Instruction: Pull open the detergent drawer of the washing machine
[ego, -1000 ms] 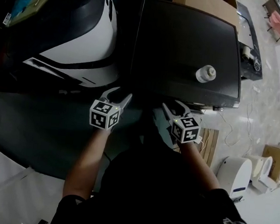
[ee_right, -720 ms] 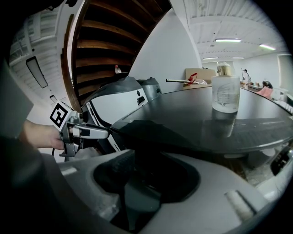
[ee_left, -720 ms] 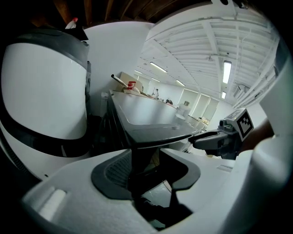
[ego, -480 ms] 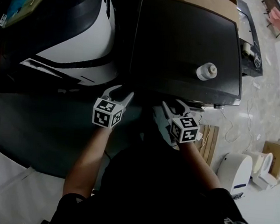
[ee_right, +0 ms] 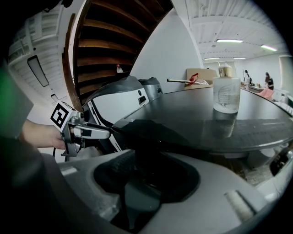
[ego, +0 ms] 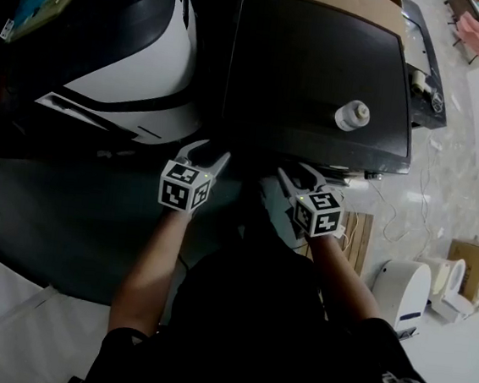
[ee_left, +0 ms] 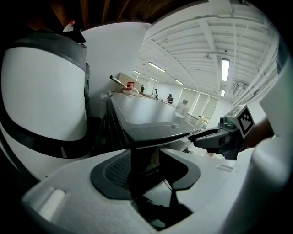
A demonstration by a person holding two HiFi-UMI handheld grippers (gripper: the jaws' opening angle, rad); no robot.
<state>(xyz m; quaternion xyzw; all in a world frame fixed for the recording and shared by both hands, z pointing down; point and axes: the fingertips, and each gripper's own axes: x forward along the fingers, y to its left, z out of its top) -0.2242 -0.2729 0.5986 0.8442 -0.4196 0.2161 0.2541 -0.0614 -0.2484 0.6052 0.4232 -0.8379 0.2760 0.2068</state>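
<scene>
Washing machine (ego: pixel 321 67), dark-topped, stands directly ahead; its detergent drawer cannot be made out in any view. Left gripper (ego: pixel 205 151) and right gripper (ego: pixel 299 176) sit at the machine's front top edge, jaws apart. The edge reaches toward each gap; whether it touches the jaws cannot be judged. A bottle (ego: pixel 352 115) stands upright on the top.

The washing machine (ego: pixel 303 74) is a boxy unit with a flat, glossy black top, standing upright and square. From above you only get the lid; the front face is out of sight. Low down, the top's front lip (ee_left: pixel 151 135) is thin and dark. The detergent drawer is lost in shadow, so I can't tell if it's open or shut.
</scene>
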